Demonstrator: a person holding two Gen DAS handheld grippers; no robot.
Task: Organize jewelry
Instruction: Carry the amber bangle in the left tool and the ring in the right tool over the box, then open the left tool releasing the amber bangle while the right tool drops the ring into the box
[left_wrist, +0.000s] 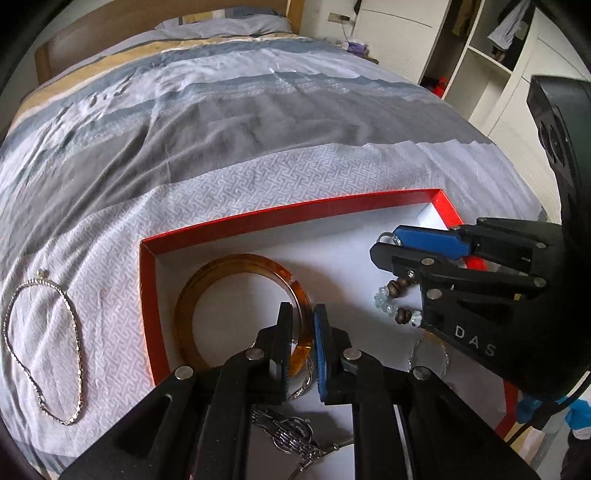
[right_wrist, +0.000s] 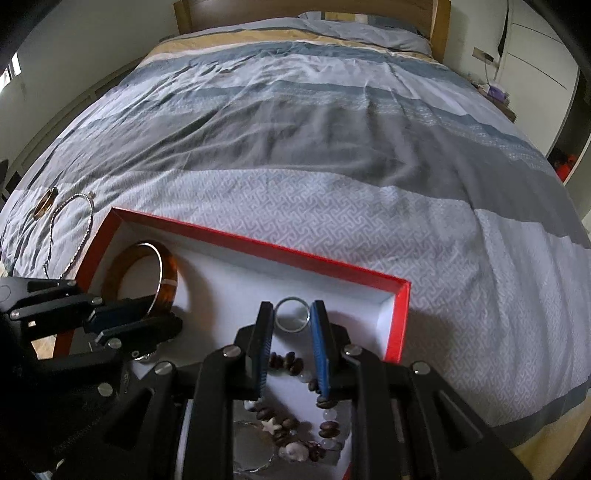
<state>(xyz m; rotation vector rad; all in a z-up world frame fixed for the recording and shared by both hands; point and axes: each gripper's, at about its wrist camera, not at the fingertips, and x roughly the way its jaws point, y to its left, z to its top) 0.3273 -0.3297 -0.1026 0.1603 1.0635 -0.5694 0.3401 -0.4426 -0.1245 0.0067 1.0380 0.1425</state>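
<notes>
A red box (left_wrist: 258, 216) with a white inside lies on the bed; it also shows in the right wrist view (right_wrist: 258, 242). My left gripper (left_wrist: 301, 328) is shut on an amber bangle (left_wrist: 236, 264), whose far part rests in the box; the bangle also shows in the right wrist view (right_wrist: 168, 267). My right gripper (right_wrist: 291, 314) is shut on a silver ring (right_wrist: 291, 325) over the box; it shows in the left wrist view (left_wrist: 386, 243). A bead bracelet (right_wrist: 288, 363) and a metal watch (left_wrist: 291, 435) lie in the box.
A silver chain necklace (left_wrist: 44, 347) lies on the duvet left of the box; it also shows in the right wrist view (right_wrist: 70, 221). A small amber ring (right_wrist: 44, 203) lies beside it. A wardrobe (left_wrist: 498, 55) stands to the right.
</notes>
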